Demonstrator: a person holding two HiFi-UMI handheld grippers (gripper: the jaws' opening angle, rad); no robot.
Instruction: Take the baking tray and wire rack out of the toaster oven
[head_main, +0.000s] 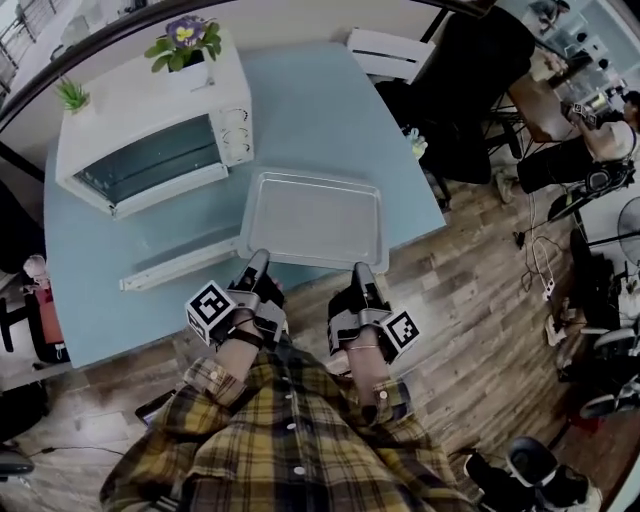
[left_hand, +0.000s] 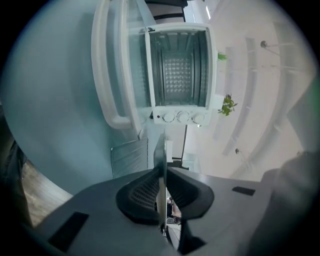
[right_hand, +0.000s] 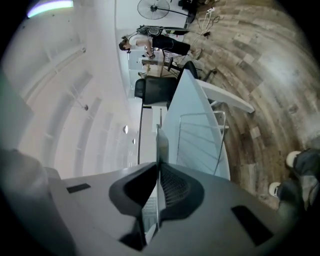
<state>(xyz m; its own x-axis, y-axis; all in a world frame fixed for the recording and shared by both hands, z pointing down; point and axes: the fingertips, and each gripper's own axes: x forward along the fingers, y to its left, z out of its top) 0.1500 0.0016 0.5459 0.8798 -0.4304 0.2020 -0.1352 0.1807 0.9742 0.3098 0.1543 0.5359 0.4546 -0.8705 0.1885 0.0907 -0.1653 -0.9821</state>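
We're looking down on the blue table (head_main: 90, 290), and at its back left sits the white oven (head_main: 130, 100) with its door (head_main: 180, 265) dropped open toward us. The cavity reads empty in the left gripper view. The tray (head_main: 310, 215) is out. It lies flat over the table's near right part, just right of the open door, with its near rim at the table's edge above the wood floor (head_main: 480, 300). We can't tell whether it rests on the table or hangs just clear of it.

The rack (right_hand: 200, 142) shows in both gripper views as a wire grid on the underside of the tray's rim. Whether it touches the tray we can't make out.

Now the grippers, both on that near rim. The left gripper (head_main: 257, 262) has its jaws nearly together, pads pinching the thin metal edge at the left corner. The right gripper (head_main: 362, 272) has the same narrow clamp at the right corner. Both point almost level, away from us.

On top of the oven stand a flowering plant (head_main: 185, 38) and a small green one (head_main: 72, 95).
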